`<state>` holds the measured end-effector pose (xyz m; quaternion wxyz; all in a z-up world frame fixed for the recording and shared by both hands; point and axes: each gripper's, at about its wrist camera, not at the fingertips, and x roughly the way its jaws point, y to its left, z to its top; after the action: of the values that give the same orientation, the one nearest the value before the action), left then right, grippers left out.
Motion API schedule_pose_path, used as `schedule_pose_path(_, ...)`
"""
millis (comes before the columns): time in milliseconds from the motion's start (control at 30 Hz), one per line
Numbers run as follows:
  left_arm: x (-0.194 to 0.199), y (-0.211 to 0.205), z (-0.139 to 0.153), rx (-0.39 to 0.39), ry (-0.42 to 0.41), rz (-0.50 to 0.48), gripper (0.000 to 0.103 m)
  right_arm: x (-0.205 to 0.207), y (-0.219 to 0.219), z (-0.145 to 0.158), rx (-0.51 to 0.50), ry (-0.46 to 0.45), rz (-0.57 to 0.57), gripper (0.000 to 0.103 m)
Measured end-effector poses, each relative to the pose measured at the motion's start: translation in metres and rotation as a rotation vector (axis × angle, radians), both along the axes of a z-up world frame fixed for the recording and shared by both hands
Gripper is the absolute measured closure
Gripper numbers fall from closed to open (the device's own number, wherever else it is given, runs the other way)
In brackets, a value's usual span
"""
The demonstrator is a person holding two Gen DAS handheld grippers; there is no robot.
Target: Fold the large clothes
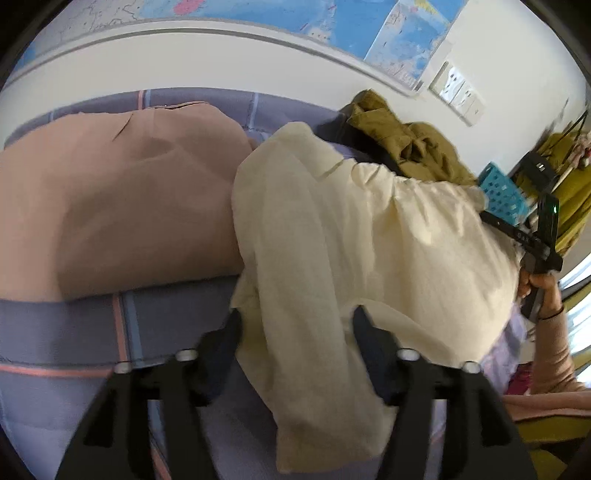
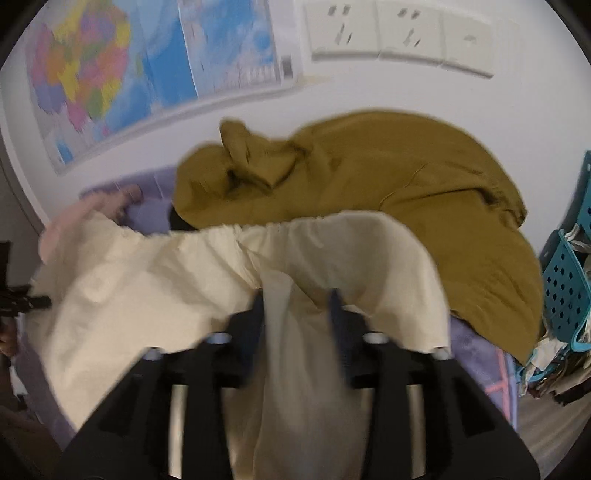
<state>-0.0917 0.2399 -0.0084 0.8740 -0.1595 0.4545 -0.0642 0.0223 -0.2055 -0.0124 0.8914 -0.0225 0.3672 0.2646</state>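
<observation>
The cream cotton garment lies on the lilac plaid bed, between both grippers' parted fingers. Neither clamps it; closing carelessly could pinch several layers, skewing the fold.

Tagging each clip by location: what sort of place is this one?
Most likely a bedroom at home: clothes lie on a bed with a checked sheet, maps hang on the wall, and wall sockets sit beside them.
</observation>
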Motion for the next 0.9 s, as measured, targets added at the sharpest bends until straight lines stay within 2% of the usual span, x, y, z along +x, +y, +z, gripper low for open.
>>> schedule_pose_path(33, -0.003, 0.0, 0.0, 0.006, -0.001, 0.002, 0.042, -0.008, -0.008, 0.005, 0.015, -0.015, -0.017, 0.041)
schedule_pose_path(67, -0.007, 0.0, 0.0, 0.002, -0.005, 0.002, 0.042, -0.019, -0.021, 0.011, 0.035, -0.032, -0.04, 0.041)
schedule_pose_path(100, -0.01, 0.001, -0.001, -0.008, -0.007, 0.003, 0.042, -0.026, -0.032, 0.014, 0.048, -0.04, -0.056, 0.036)
schedule_pose_path(133, -0.013, 0.001, -0.003, -0.016, -0.006, 0.005, 0.043, -0.034, -0.042, 0.015, 0.061, -0.048, -0.078, 0.025)
schedule_pose_path(200, -0.016, 0.0, -0.008, -0.018, 0.001, 0.014, 0.044, -0.053, -0.072, 0.008, 0.067, -0.052, -0.154, 0.019)
schedule_pose_path(267, -0.016, 0.001, -0.013, -0.038, 0.006, 0.018, 0.047, -0.062, -0.094, -0.006, 0.082, 0.0, -0.196, 0.015)
schedule_pose_path(333, -0.016, 0.0, -0.017, -0.06, 0.005, 0.017, 0.051, -0.063, -0.109, -0.03, 0.123, 0.089, -0.225, 0.015)
schedule_pose_path(367, -0.015, 0.0, -0.018, -0.058, 0.005, 0.018, 0.052, -0.063, -0.113, -0.039, 0.145, 0.125, -0.226, 0.017)
schedule_pose_path(400, -0.014, -0.001, -0.018, -0.056, 0.007, 0.02, 0.054, -0.063, -0.115, -0.047, 0.171, 0.154, -0.218, 0.031)
schedule_pose_path(433, -0.014, -0.002, -0.017, -0.051, 0.006, 0.02, 0.055, -0.062, -0.115, -0.052, 0.211, 0.176, -0.195, 0.069)
schedule_pose_path(467, -0.014, -0.002, -0.016, -0.048, 0.006, 0.024, 0.057, -0.058, -0.114, -0.054, 0.248, 0.19, -0.174, 0.08)
schedule_pose_path(500, -0.015, -0.002, -0.016, -0.049, 0.007, 0.033, 0.06, -0.057, -0.114, -0.052, 0.238, 0.183, -0.177, 0.091)
schedule_pose_path(533, -0.015, -0.001, -0.015, -0.051, 0.007, 0.038, 0.062, -0.055, -0.115, -0.044, 0.233, 0.163, -0.177, 0.095)
schedule_pose_path(633, -0.019, -0.001, -0.015, -0.057, 0.007, 0.045, 0.067, -0.053, -0.128, -0.009, 0.313, 0.055, -0.198, 0.098)
schedule_pose_path(700, -0.02, -0.002, -0.017, -0.079, 0.008, 0.039, 0.068, -0.051, -0.134, -0.002, 0.3, 0.031, -0.209, 0.098)
schedule_pose_path(833, -0.02, -0.003, -0.019, -0.068, 0.006, 0.04, 0.061, -0.038, -0.127, -0.034, 0.207, 0.126, -0.25, 0.094)
schedule_pose_path(867, -0.02, -0.004, -0.019, -0.053, 0.008, 0.043, 0.058, -0.035, -0.13, -0.044, 0.224, 0.157, -0.26, 0.093)
schedule_pose_path(900, -0.02, -0.005, -0.019, -0.039, 0.01, 0.046, 0.053, -0.035, -0.134, -0.05, 0.252, 0.183, -0.267, 0.087)
